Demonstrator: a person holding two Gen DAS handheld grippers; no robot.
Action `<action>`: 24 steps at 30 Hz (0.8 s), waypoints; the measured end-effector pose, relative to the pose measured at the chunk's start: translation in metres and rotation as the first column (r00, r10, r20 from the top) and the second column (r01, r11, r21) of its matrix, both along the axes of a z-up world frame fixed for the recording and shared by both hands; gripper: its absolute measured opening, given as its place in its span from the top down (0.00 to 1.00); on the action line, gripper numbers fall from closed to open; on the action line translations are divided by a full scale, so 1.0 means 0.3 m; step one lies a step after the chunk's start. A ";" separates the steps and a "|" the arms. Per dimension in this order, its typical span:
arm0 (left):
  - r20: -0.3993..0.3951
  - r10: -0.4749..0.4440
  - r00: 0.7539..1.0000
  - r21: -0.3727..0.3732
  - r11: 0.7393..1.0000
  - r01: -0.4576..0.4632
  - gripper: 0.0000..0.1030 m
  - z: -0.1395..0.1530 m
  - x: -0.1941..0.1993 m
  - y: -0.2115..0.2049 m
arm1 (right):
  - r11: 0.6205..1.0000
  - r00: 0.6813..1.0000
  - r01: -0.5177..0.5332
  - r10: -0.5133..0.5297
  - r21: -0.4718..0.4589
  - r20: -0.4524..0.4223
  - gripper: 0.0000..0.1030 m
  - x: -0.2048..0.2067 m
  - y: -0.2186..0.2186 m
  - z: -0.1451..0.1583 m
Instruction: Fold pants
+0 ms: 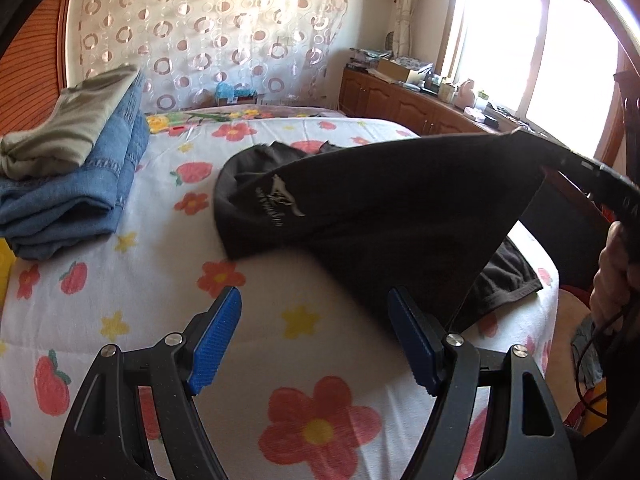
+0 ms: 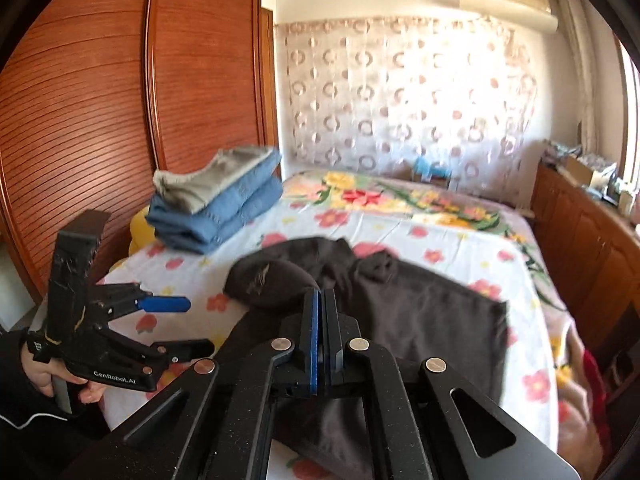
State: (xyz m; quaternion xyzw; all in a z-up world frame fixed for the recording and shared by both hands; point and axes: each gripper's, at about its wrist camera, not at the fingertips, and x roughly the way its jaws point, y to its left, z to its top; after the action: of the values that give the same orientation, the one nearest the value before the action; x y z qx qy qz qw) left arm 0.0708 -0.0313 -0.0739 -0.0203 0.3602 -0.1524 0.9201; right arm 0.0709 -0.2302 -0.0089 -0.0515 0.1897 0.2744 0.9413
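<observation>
1. Left wrist view: left gripper (image 1: 314, 336) hovering above the bed (image 1: 248, 344) near its front edge, blue pads spread wide, nothing between them.
2. Same view: black pants (image 1: 384, 208) lying across the middle of the bed toward its right edge, one corner lifted off the flowered cover and pulled taut up to the right gripper (image 1: 560, 156).
3. Same view: white logo showing on the rounded fold at the pants' left end; stack of folded clothes (image 1: 76, 168), grey on blue denim, at the bed's far left corner; wooden cabinet (image 1: 400, 104) beyond the right edge, under the window.
4. Right wrist view: right gripper (image 2: 323, 300) pressed together, pinching a fold of the black pants (image 2: 432, 312), cloth draping down below the fingers.
5. Same view: left gripper (image 2: 188, 326) standing open over the bed's left edge, held by a hand (image 2: 44, 372); folded clothes (image 2: 216, 204) at the far left corner, beside the wardrobe (image 2: 120, 100).
</observation>
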 end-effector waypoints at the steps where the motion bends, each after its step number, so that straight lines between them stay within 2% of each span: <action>1: 0.003 -0.006 1.000 0.002 1.000 0.006 0.26 0.006 0.000 -0.006 | 1.000 1.000 0.007 -0.007 0.004 0.008 0.99 -0.010 -0.017 0.015; 14: 0.038 -0.092 0.995 0.012 0.996 0.092 0.26 0.071 0.041 -0.122 | 0.991 0.990 0.132 -0.133 0.024 0.037 0.99 -0.153 -0.180 0.013; 18: 0.019 -0.107 0.994 0.016 0.994 0.107 0.26 0.049 0.043 -0.150 | 0.988 0.989 0.145 -0.145 0.047 -0.018 0.99 -0.147 -0.188 -0.028; 24: -0.009 -0.111 0.994 0.048 0.993 0.112 0.26 0.016 0.041 -0.175 | 0.989 0.986 0.148 -0.145 0.029 -0.086 0.99 -0.123 -0.151 -0.082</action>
State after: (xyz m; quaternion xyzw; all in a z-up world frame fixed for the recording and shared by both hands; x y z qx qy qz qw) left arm 0.0831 -0.0838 -0.0692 0.0217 0.3671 -0.1947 0.9093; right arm 0.0341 -0.2754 -0.0336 -0.0093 0.2273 0.2096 0.9510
